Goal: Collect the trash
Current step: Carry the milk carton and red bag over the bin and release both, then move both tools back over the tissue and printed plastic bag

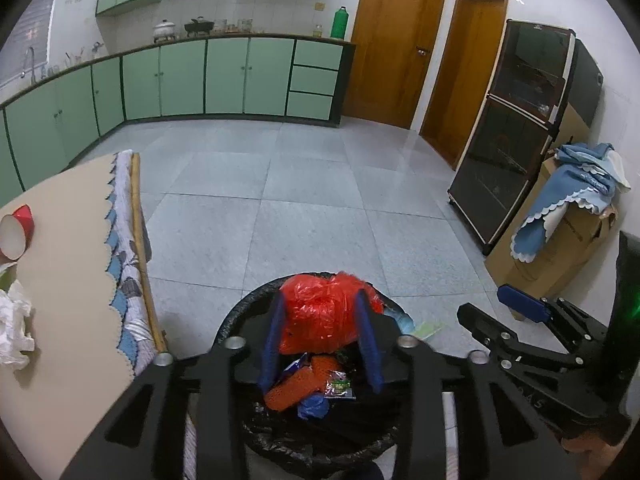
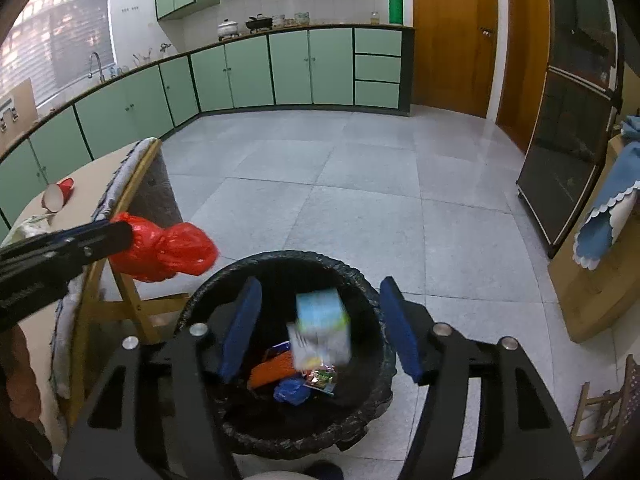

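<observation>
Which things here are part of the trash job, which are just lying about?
Job:
- red bag in left gripper
- carton dropping from right gripper
- bin
- red cup, crumpled tissue on table

Lying about:
- blue cloth on box
- green bottle
- pots

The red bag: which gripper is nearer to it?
Left. The left gripper has the red bag between its fingers over the bin; the right gripper is off to the side, with a falling carton between its open fingers.
</observation>
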Demonstrator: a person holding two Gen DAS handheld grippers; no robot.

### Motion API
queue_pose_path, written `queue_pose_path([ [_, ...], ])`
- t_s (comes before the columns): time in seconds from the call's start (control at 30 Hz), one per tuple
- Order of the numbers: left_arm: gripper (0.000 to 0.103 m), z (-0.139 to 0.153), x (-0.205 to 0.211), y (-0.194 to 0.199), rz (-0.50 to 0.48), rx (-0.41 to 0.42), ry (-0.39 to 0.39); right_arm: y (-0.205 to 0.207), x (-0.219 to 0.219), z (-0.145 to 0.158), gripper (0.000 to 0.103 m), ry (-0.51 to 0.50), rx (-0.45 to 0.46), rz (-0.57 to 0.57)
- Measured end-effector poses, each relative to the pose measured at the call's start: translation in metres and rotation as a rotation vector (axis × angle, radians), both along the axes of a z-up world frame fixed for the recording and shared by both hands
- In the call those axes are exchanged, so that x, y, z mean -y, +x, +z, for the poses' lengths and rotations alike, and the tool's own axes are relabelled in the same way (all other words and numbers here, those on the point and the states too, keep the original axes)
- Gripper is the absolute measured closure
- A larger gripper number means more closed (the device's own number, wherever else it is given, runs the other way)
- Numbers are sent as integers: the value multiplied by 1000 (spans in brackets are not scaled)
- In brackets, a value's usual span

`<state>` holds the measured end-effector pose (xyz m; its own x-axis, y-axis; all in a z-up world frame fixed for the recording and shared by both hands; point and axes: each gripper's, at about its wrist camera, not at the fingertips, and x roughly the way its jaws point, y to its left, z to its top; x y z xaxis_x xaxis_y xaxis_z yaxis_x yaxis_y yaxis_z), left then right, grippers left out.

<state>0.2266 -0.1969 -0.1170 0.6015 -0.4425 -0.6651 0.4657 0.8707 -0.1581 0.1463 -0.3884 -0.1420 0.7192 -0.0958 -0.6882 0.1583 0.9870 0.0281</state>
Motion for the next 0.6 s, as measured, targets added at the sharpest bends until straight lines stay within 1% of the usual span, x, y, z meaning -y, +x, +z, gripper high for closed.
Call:
queue_pose_path([
  [0.07, 49, 2, -5, 1, 7, 0, -19, 0, 1, 0, 36, 1, 2, -11],
  [0.1, 46, 4, -7, 2, 8, -3, -34, -1, 2, 0, 34, -1, 5, -14],
  [0.13, 41, 6, -9, 3, 13, -1, -39, -1, 1, 1, 33, -3, 7, -15],
  [0.17, 39, 7, -11, 3, 19, 4, -42, -1, 1, 2, 32, -6, 10, -19],
  [0.27, 39, 12, -15, 5, 28, 11, -55, -4, 0, 5, 31, -7, 17, -25],
  [0.37, 39, 19, -23, 3, 45, 35, -62, -5, -2, 11, 31, -6, 27, -23],
  [0.43, 39, 24, -30, 1, 56, 53, -63, -6, -8, 18, 29, -10, 40, -16],
  [0.53, 37, 32, -46, -6, 81, 84, -56, -8, -17, 31, 23, -10, 72, -7],
  [0.6, 33, 36, -57, -10, 99, 101, -47, -9, -25, 40, 15, -8, 97, 1],
])
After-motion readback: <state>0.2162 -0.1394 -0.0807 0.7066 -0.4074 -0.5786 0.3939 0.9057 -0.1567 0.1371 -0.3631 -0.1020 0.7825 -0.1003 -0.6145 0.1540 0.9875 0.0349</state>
